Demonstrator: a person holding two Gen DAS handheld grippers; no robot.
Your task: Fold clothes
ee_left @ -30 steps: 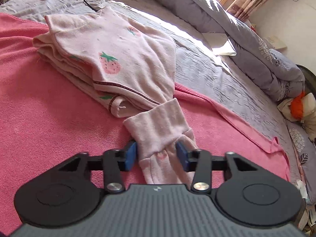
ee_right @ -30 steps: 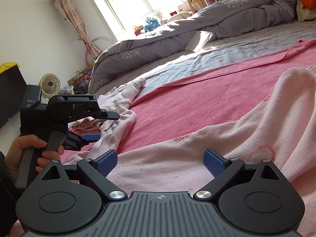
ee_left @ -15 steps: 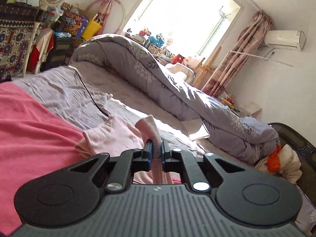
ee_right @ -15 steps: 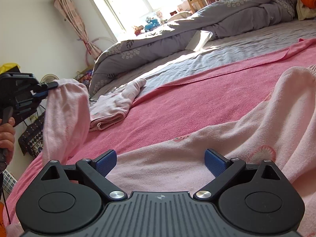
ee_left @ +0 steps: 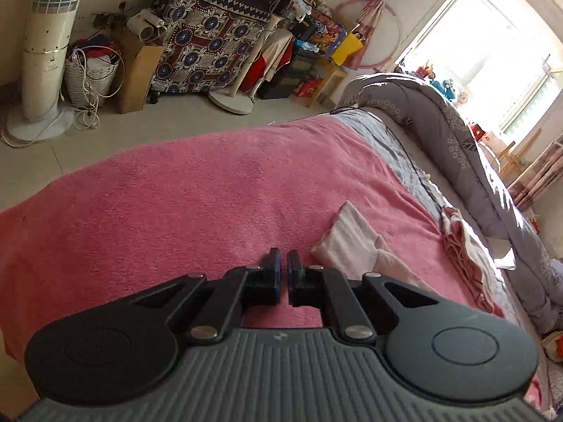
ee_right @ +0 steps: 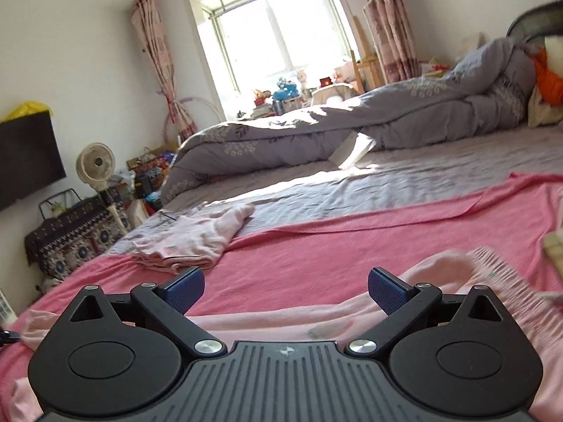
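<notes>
Blue-padded jaws of the left gripper (ee_left: 283, 267) stand nearly closed, a thin gap between them and nothing visibly held, above the pink towel (ee_left: 197, 190). Just right of them lies a pale pink sleeve (ee_left: 348, 242). The right gripper (ee_right: 285, 286) gapes wide and empty over a pale pink garment (ee_right: 316, 320) spread before it; a folded strawberry-print top (ee_right: 197, 242) rests farther off. Soft, light, limp knit: judged best pinched at a cuff or hem.

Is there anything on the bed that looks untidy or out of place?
The folded pink garment lies neat at the pink blanket's far edge. The pale pink garment under the open right gripper is rumpled and unfolded. Nothing looks spilled or damaged.
</notes>
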